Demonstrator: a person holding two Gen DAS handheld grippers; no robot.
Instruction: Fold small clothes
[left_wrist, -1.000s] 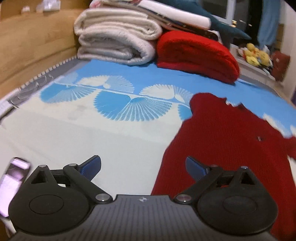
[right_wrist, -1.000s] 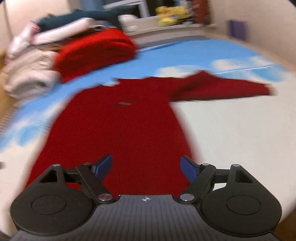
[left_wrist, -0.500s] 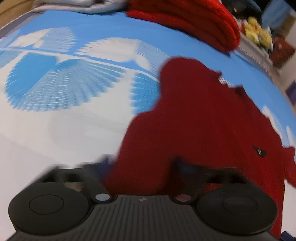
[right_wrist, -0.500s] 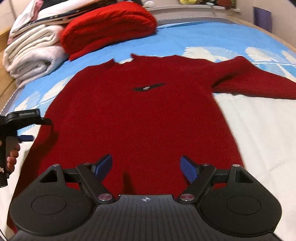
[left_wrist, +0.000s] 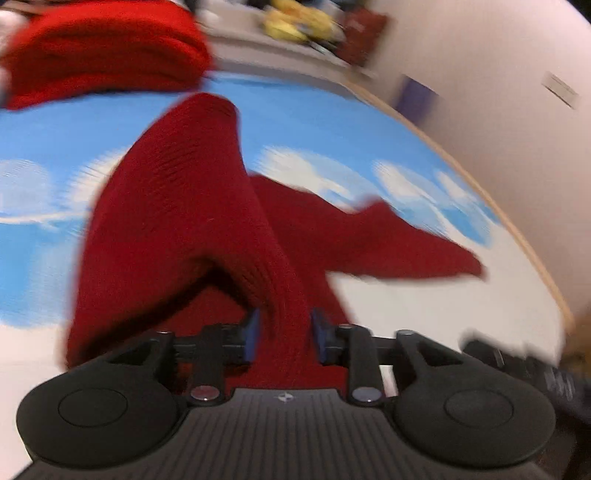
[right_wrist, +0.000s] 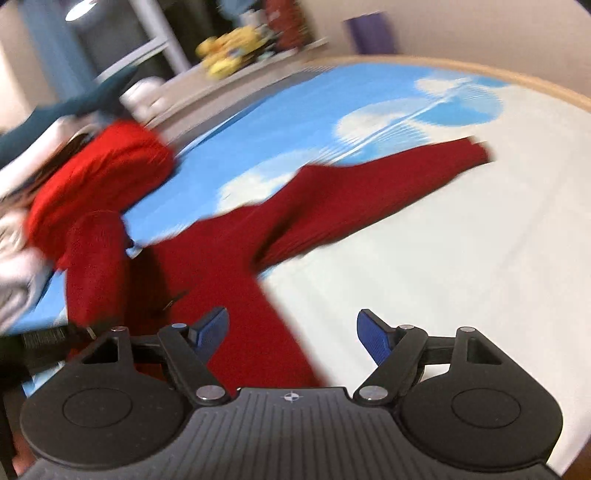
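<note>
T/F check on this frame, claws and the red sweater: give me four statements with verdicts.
1. The left claw is shut on the red sweater. True.
2. The right claw grips a sleeve. False: it is open and holds nothing.
3. The sweater's far sleeve lies stretched out on the bedsheet. True.
4. The sweater lies fully flat. False: the left claw has one side lifted.

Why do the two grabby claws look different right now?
The left gripper is pinched shut on the dark red sweater, while the right gripper is spread open and holds nothing. The left gripper has lifted a fold of sweater off the bed; the right gripper just hovers over the sweater's edge. Both have blue fingertips.
</note>
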